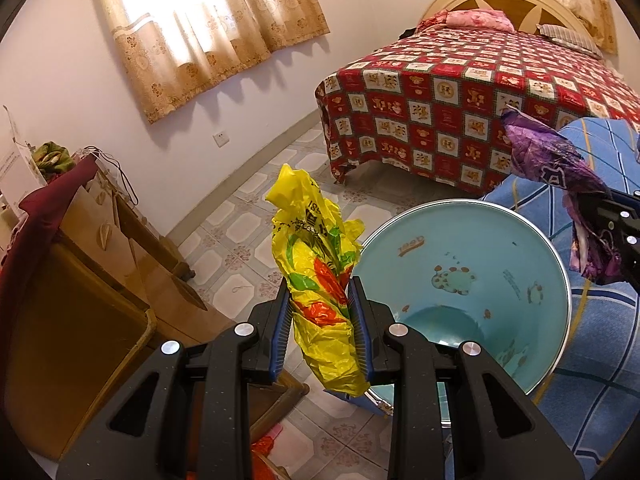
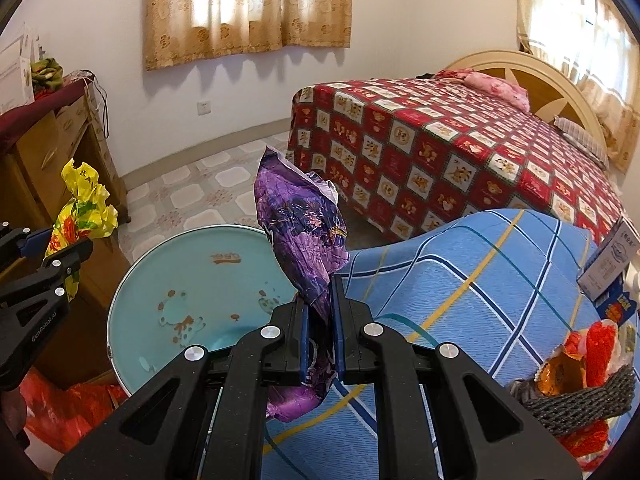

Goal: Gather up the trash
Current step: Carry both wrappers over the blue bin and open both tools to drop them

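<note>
My left gripper (image 1: 319, 288) is shut on a crumpled yellow plastic bag (image 1: 316, 256) with red and green print, held up just left of a light blue bin (image 1: 472, 252). The bin's round mouth faces me and looks bare inside. My right gripper (image 2: 319, 286) is shut on a crumpled purple wrapper (image 2: 300, 232), held above the bin's (image 2: 192, 280) right rim. From the left wrist view the purple wrapper (image 1: 556, 168) hangs at the far right. From the right wrist view the yellow bag (image 2: 82, 216) and left gripper (image 2: 52, 250) sit at the left edge.
A blue plaid cloth (image 2: 480, 280) covers a surface right of the bin, bearing a small box (image 2: 608, 264) and an orange wrapper (image 2: 564, 368). A wooden dresser (image 1: 100, 264) stands left, a bed with a red patterned cover (image 1: 460, 112) behind. Red plastic (image 2: 60, 408) lies on the tiled floor.
</note>
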